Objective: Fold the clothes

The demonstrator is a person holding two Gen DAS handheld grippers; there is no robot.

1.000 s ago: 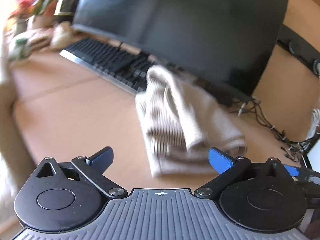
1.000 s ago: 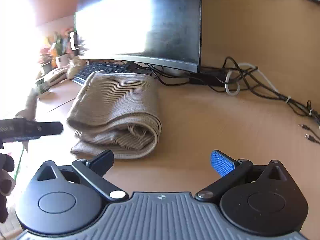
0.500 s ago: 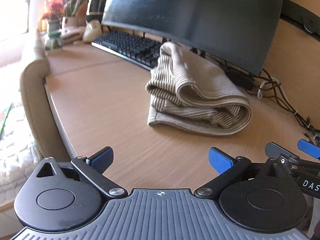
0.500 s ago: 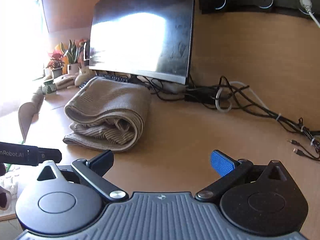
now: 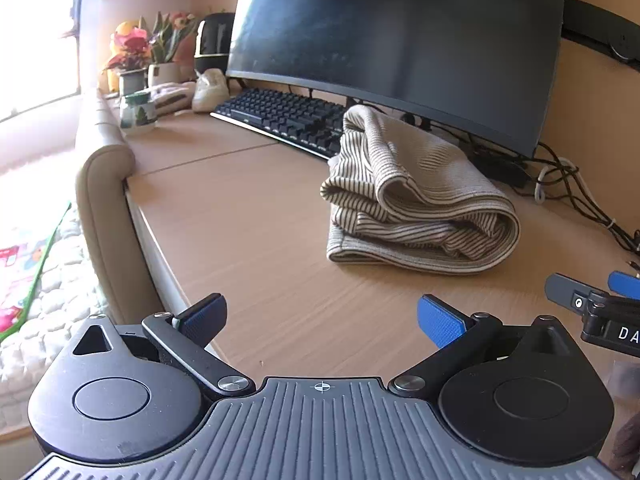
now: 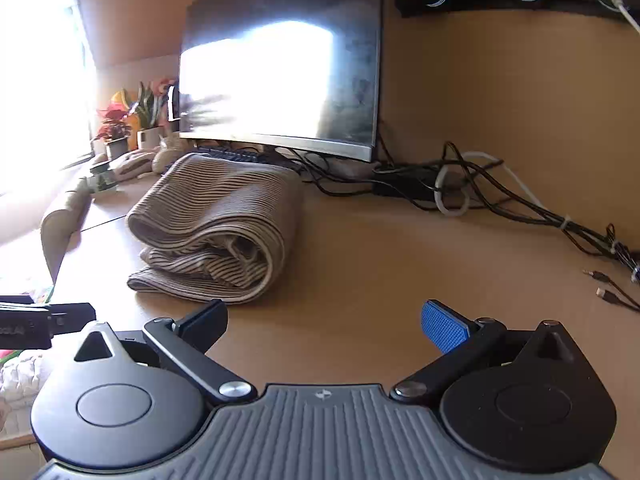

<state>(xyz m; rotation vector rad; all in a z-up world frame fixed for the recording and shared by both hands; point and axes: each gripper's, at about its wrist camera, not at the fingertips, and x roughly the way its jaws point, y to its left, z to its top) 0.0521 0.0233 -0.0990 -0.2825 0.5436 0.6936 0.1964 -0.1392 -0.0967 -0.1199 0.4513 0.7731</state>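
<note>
A beige striped garment (image 5: 420,196) lies folded in a thick bundle on the wooden desk (image 5: 248,216), in front of the monitor. It also shows in the right wrist view (image 6: 224,224), left of centre. My left gripper (image 5: 322,316) is open and empty, held back from the bundle near the desk's front edge. My right gripper (image 6: 324,322) is open and empty, also back from the bundle. The right gripper's tip shows at the right edge of the left wrist view (image 5: 600,304). The left gripper's body shows at the left edge of the right wrist view (image 6: 44,324).
A dark monitor (image 5: 392,40) and a black keyboard (image 5: 284,116) stand behind the garment. Tangled cables (image 6: 500,196) lie at the back right. Potted flowers (image 5: 132,56) and a small jar (image 5: 138,112) sit at the far left. A padded chair arm (image 5: 104,200) meets the desk's left edge.
Both grippers have drawn back and up from the folded garment, which stays where it lay. Both remain open.
</note>
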